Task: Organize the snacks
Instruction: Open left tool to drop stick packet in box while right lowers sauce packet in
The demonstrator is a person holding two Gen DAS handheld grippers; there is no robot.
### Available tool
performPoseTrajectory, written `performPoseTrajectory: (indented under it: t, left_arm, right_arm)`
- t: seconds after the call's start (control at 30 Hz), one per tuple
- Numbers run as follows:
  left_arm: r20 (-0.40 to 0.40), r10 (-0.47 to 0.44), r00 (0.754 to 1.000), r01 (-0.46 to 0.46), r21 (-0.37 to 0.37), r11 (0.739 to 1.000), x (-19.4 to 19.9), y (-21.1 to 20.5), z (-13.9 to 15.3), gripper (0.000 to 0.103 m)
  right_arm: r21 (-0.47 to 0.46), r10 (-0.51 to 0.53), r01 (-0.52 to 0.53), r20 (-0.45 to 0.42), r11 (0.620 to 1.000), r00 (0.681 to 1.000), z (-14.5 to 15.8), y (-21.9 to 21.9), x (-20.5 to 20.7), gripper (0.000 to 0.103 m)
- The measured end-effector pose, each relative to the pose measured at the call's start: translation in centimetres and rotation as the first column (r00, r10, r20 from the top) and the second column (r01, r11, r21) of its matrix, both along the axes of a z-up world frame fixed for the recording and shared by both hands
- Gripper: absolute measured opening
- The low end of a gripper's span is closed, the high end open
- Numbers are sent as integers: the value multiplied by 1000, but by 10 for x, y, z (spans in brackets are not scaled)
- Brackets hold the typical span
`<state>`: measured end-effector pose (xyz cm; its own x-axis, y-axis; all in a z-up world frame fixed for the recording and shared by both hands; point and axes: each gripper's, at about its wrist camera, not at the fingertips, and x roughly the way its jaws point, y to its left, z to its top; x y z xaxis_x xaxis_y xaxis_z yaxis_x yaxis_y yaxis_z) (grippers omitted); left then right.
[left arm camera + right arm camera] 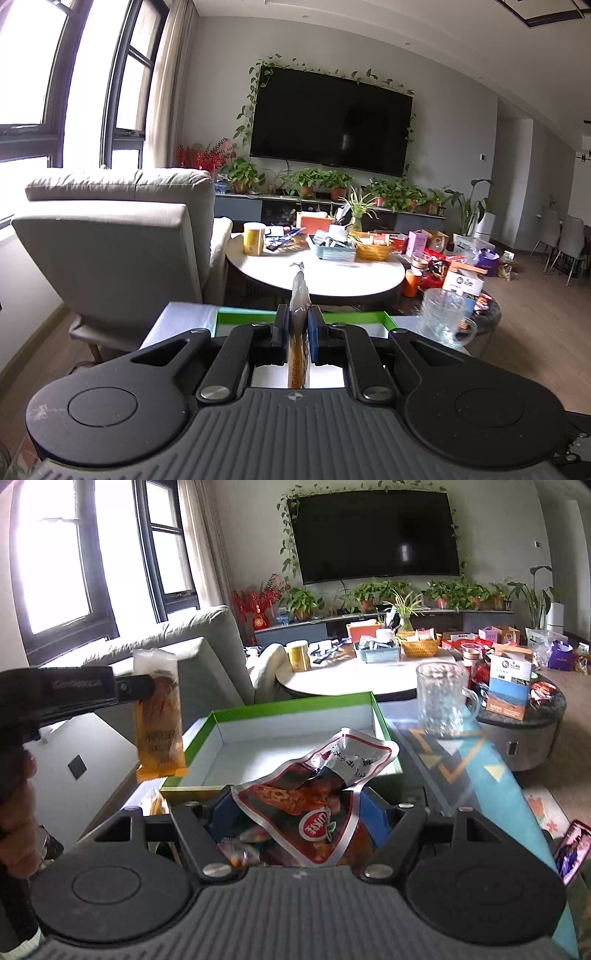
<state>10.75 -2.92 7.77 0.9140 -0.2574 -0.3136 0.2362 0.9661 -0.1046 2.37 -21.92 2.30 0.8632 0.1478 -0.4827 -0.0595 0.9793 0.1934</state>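
Tray (295,716) sits just ahead of both grippers. Left gripper (298,325) pinches orange packet (300,295) upright; right gripper (295,808), half-open, clamps red pouch (317,794), nearer the tray.

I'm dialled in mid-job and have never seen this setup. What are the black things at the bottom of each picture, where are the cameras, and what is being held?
There is no robot arm: a person carries one hand-held gripper in each hand, and each has a wide-angle camera looking forward along its two fingers. The black shapes at the bottom are the grippers themselves.

In the left view, the left hand-held gripper is shut on a thin orange snack packet seen edge-on. The right view shows that same packet from the side, held up in the air.

The right hand-held gripper grips a red and silver snack pouch.

Ahead of both sits an open green-rimmed box with a white inside, and a glass mug beside it on the glass table.
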Motion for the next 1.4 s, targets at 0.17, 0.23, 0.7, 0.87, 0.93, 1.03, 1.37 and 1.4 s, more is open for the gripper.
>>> performPoseTrajectory:
  t: [0.17,0.23,0.7,0.87,0.93,1.03,1.37,1.4]
  left_arm:
    - [-29,4,1000,-3,16,1000,28,-8,-10,10]
    - [-49,2,999,-1,25,1000,39,-11,-17,10]
    - [-193,13,981,1,73,997,89,-13,-65,10]
    - [-215,12,977,4,74,997,95,-10,-71,10]
    - [-221,9,975,8,75,997,96,-10,-72,10]
    - [-224,4,975,15,84,996,98,-12,-75,10]
    - [-224,22,974,0,99,995,91,-8,-71,31]
    - [-223,24,975,-2,96,995,90,-7,-71,33]
  right_arm:
    - [-5,-1,1,10,1000,1000,3,-1,23,42]
    - [-10,-3,3,14,1000,1000,4,-2,31,42]
    - [-13,-7,7,-12,1000,1000,-11,3,92,42]
    - [-10,-8,8,-37,1000,999,-19,4,106,42]
    - [-10,-11,11,-45,1000,999,-22,4,109,42]
    - [-11,-19,19,-63,1000,998,-26,6,115,42]
    - [-29,-21,18,-135,999,991,-41,15,117,43]
    - [-27,-20,16,-142,999,990,-42,15,117,43]
